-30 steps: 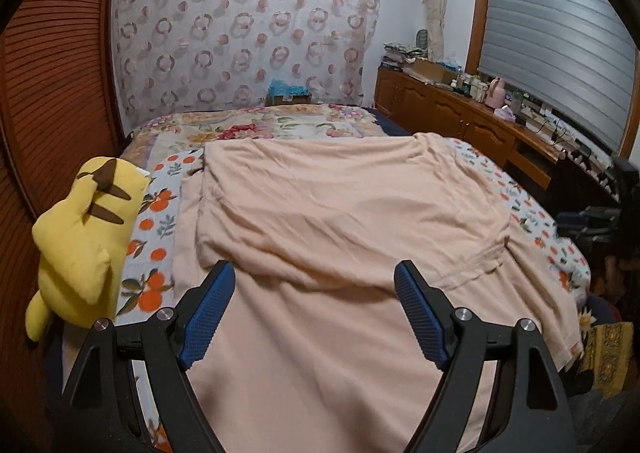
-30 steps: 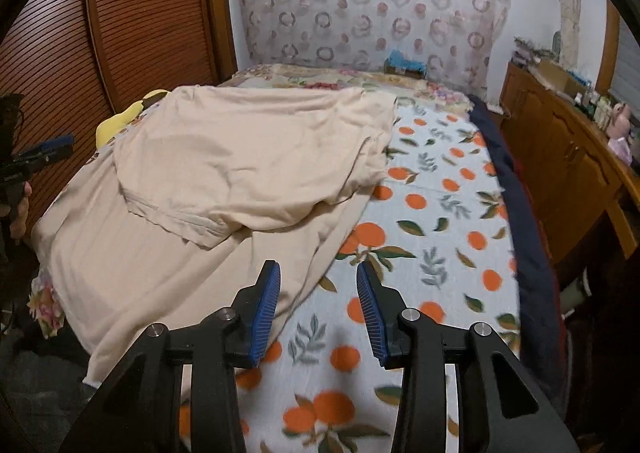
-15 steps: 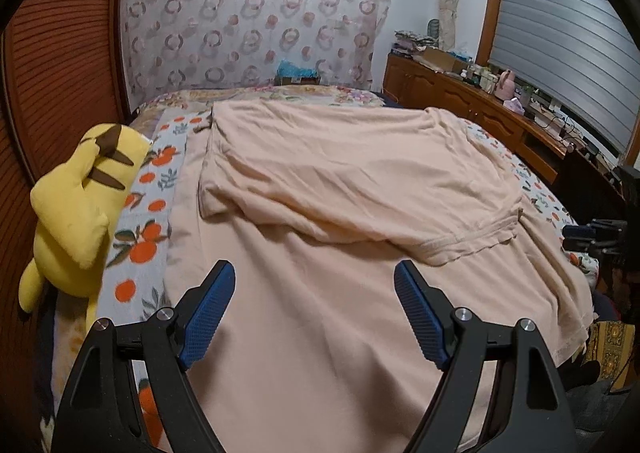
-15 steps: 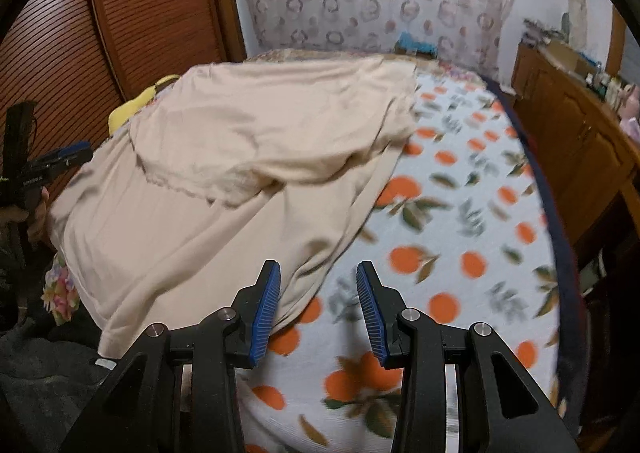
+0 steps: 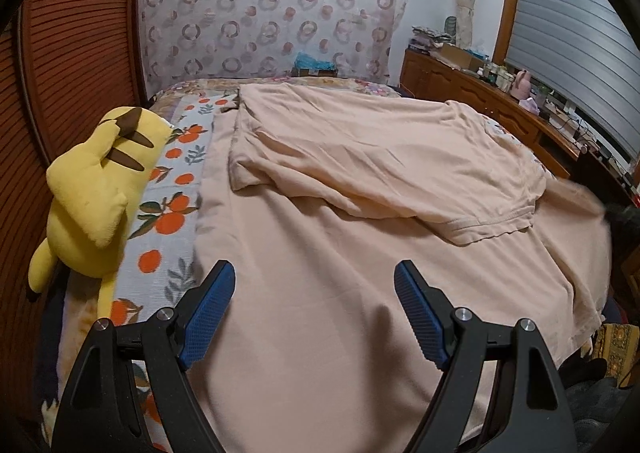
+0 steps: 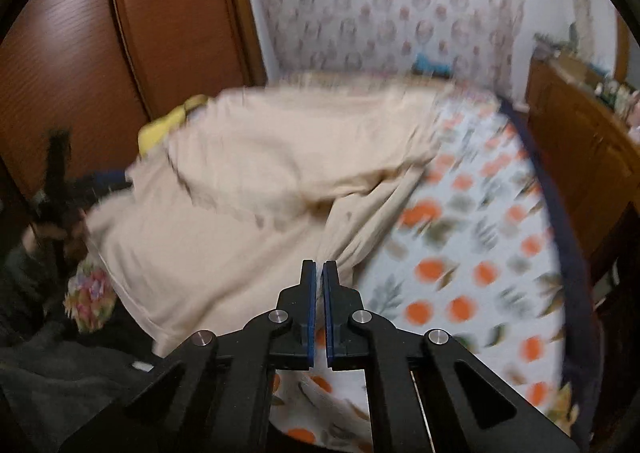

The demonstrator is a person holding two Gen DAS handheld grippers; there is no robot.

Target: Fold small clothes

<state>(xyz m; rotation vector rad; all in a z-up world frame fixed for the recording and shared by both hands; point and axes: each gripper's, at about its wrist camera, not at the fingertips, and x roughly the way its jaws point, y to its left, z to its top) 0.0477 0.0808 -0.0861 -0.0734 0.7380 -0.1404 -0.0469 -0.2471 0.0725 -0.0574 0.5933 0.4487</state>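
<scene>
A large peach garment lies spread over the bed, its upper half folded back over the lower half. My left gripper hovers open just above the near part of the cloth, with nothing between its blue pads. In the blurred right wrist view the same garment gathers into a bunch at my right gripper. Its jaws are closing tight, and the garment's side edge is pinched between the tips. The left gripper shows there as a blurred blue and black shape at the far left.
A yellow plush toy lies along the bed's left edge by the wooden sliding doors. The orange-print sheet is bare on the bed's right side. A cluttered wooden cabinet runs along the right wall.
My right gripper went from part open beside the garment's edge to shut on it, and the cloth now bunches at its tips. The left gripper sank a little toward the cloth, still open.
</scene>
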